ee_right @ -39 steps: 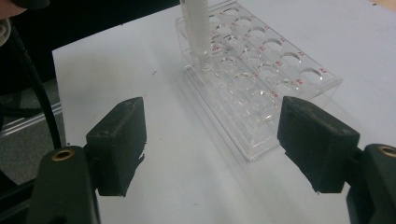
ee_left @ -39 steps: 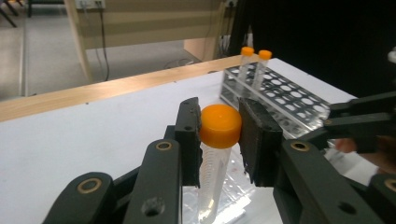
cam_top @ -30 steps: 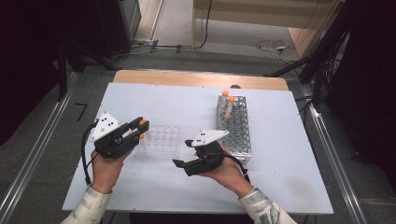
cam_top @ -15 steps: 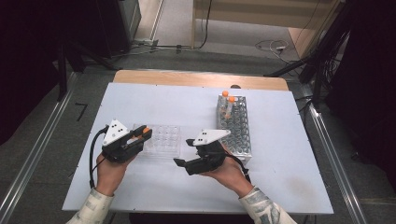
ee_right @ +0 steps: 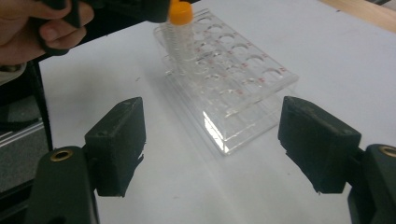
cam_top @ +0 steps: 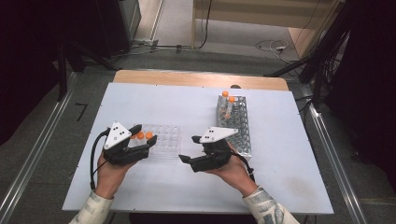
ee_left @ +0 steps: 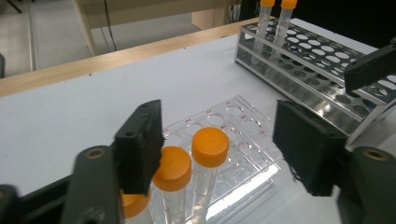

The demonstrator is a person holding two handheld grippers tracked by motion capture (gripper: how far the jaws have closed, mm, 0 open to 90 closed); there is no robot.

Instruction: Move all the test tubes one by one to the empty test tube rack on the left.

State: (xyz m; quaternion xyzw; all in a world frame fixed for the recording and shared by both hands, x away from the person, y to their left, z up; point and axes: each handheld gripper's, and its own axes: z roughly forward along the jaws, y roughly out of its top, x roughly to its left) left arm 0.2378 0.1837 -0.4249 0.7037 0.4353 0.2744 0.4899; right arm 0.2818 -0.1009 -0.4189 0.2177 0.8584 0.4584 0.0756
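Observation:
A clear plastic tube rack lies on the white table between my hands. Three orange-capped tubes stand at its near-left end. My left gripper sits over that end. Its jaws have just been opening and now stand apart around the tubes without pressing on them. In the left gripper view the foremost tube is between the jaws of that gripper, nearer the left one. My right gripper is open and holds nothing, right of the rack. In the right gripper view, the clear rack lies beyond the right gripper.
A metal tube rack stands at the right rear with orange-capped tubes at its far end. It also shows in the left gripper view as the metal rack. The white tabletop ends at a wooden strip at the back.
The left gripper's jaws were shut and now stand apart at the clear rack's left end, where orange caps now show. The right hand has stayed where it was.

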